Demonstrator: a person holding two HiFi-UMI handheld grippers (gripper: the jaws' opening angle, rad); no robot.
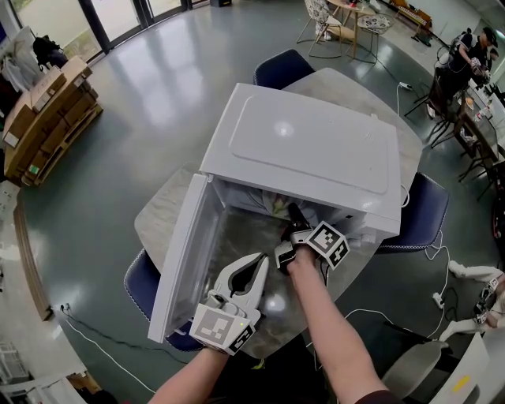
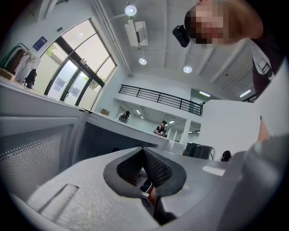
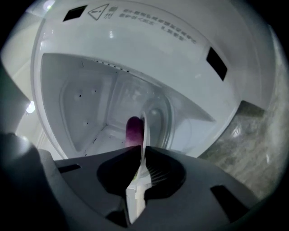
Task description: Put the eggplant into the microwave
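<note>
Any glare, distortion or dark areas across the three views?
Head view: fisheye bend, window glare on floor, hotspot on microwave top. Left gripper view: ceiling lights blown out, corners dark. Right gripper view: heavy vignette, jaws shadowed, plate edge bright, eggplant dim.

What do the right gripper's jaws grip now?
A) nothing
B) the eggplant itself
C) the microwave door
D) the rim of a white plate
D: the right gripper view shows the right gripper with its jaws shut on the rim of the plate; the eggplant shows beyond them.
</note>
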